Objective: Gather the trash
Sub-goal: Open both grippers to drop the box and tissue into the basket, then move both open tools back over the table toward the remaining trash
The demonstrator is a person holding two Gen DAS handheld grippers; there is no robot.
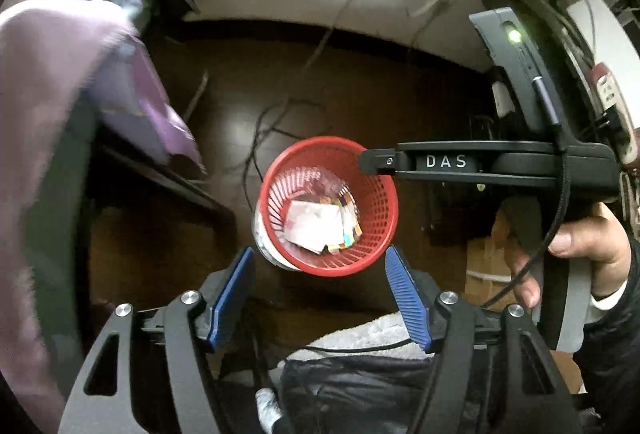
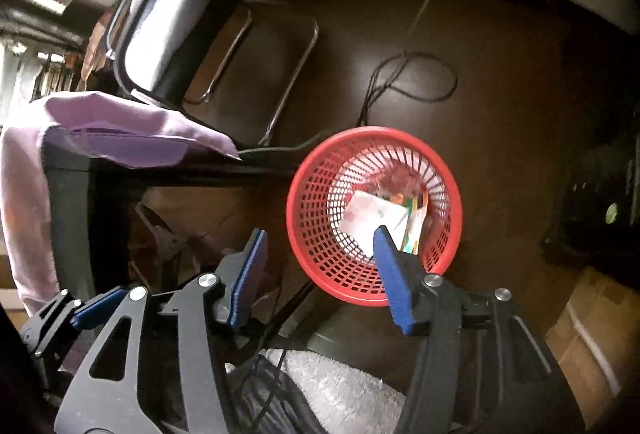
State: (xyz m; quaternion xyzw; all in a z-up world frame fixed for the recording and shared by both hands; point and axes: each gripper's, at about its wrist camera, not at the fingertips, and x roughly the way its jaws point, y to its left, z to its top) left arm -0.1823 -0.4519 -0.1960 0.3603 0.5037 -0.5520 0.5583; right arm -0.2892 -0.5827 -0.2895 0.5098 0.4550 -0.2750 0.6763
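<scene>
A red mesh basket (image 1: 380, 210) stands on the dark floor below both grippers. White crumpled paper (image 1: 316, 222) and coloured wrappers (image 1: 348, 230) lie inside it. My left gripper (image 1: 320, 250) hangs above the basket's near rim, blue pads wide apart and nothing between them. In the left wrist view the right gripper's black finger (image 1: 376, 160) reaches over the far rim, with a hand (image 1: 580, 246) on its grip. In the right wrist view my right gripper (image 2: 320, 232) is open and empty over the basket (image 2: 312, 202); the paper (image 2: 368, 214) shows beside its right pad.
A purple cloth (image 2: 132, 130) drapes over a dark table edge (image 2: 192, 170) at left. A chrome-framed chair (image 2: 248, 74) stands behind it. Black cables (image 2: 416, 74) loop across the floor beyond the basket. Cardboard boxes (image 2: 592, 334) sit at right. A white fleece (image 1: 360, 338) lies below the grippers.
</scene>
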